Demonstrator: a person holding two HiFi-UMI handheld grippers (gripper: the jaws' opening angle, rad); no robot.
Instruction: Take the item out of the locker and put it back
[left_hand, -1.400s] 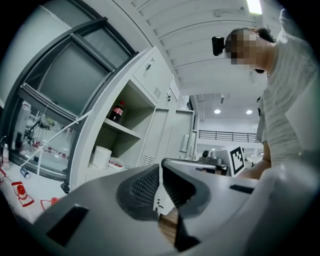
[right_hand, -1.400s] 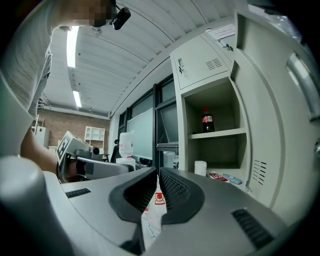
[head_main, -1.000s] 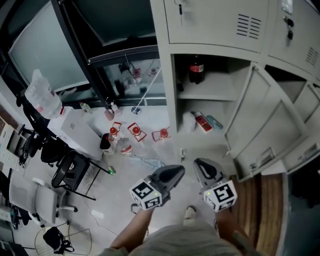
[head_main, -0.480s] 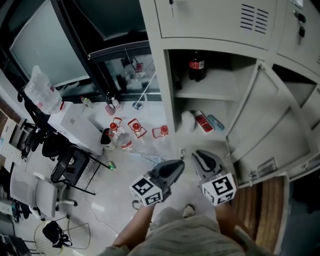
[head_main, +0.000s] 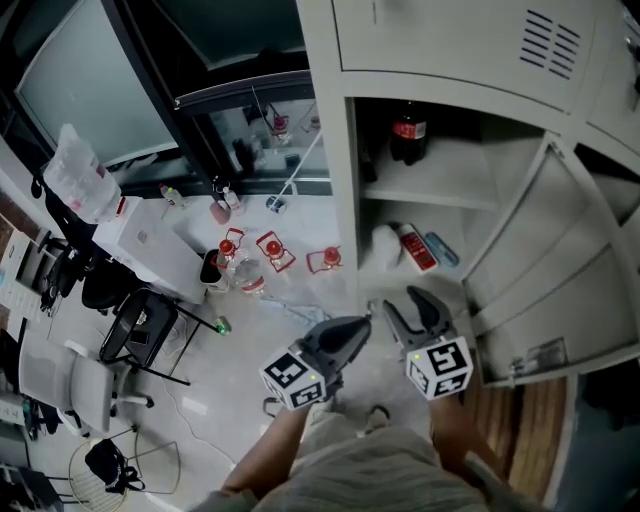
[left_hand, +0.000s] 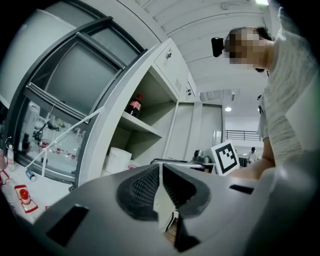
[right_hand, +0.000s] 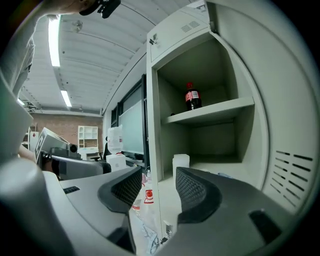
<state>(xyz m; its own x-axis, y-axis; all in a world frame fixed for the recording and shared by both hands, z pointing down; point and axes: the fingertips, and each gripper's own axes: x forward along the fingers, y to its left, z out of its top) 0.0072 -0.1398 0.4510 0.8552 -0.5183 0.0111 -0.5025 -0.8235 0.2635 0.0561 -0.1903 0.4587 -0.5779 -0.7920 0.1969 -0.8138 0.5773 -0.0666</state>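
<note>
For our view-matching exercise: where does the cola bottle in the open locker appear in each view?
Head view: cola bottle upper right of centre.
Left gripper view: cola bottle left of centre, above the middle.
Right gripper view: cola bottle right of centre, above the middle.
Shared landmark: the shelf under it.

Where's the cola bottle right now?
In the head view, the cola bottle stands on the upper locker shelf, toward its left, above the white container.
</note>
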